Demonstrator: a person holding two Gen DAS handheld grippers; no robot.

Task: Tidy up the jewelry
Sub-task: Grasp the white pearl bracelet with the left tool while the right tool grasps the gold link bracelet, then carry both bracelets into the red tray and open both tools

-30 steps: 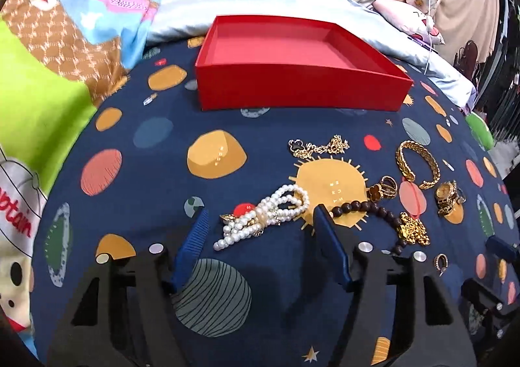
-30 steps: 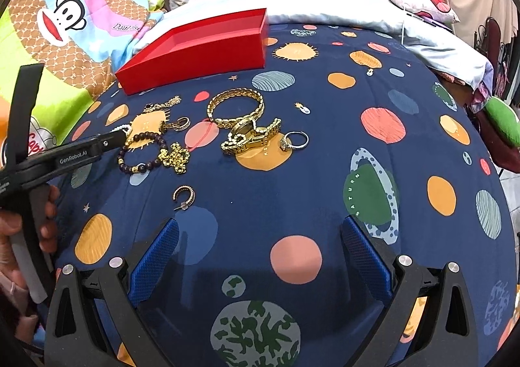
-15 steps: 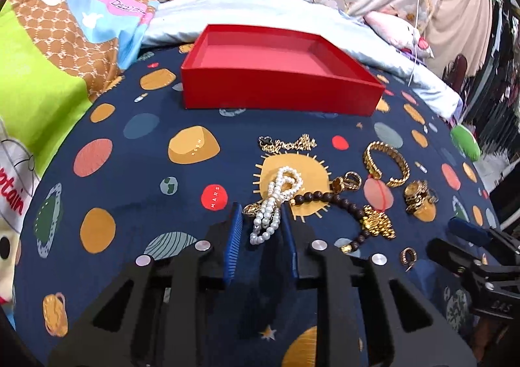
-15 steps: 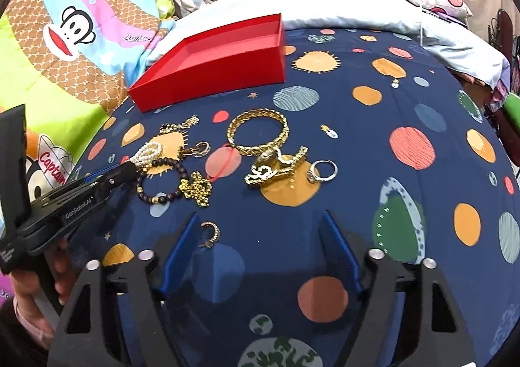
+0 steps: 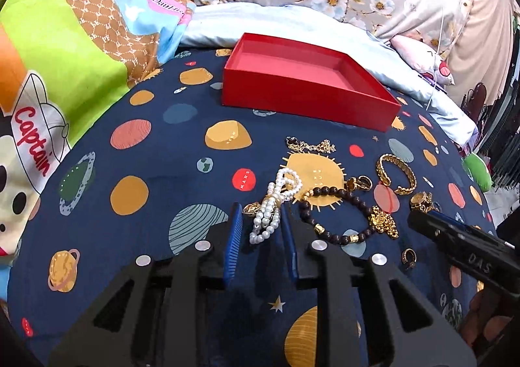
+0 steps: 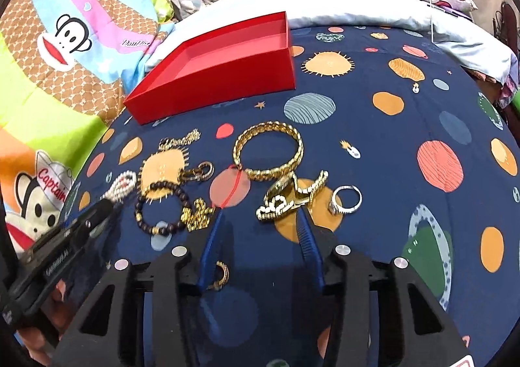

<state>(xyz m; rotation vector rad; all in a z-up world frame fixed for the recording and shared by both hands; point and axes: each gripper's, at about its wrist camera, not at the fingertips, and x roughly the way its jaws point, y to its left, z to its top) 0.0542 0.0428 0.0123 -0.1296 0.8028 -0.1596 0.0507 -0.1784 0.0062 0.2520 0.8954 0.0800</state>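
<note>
My left gripper point(image 5: 262, 216) is shut on the near end of a white pearl bracelet point(image 5: 276, 201), which still lies on the bed. My right gripper point(image 6: 260, 220) is open, its fingertips either side of a gold watch point(image 6: 286, 198), a small gold hoop earring point(image 6: 220, 274) between its fingers nearer the camera. An open, empty red box point(image 5: 305, 87) stands at the back. A dark bead bracelet point(image 5: 341, 214), a gold bangle point(image 6: 268, 150), a silver ring point(image 6: 346, 199), a gold chain point(image 5: 310, 146) and linked rings point(image 6: 198, 172) lie between.
Everything lies on a navy planet-print bedspread point(image 5: 146, 155). Cartoon-print pillows point(image 5: 65, 42) rise on the left, a pale blue quilt point(image 5: 292, 22) lies behind the box. The bed's edge drops away on the right point(image 6: 507, 100).
My left gripper went from wide open around the pearls to shut on them and lifted its view. My right gripper narrowed and moved forward toward the gold watch.
</note>
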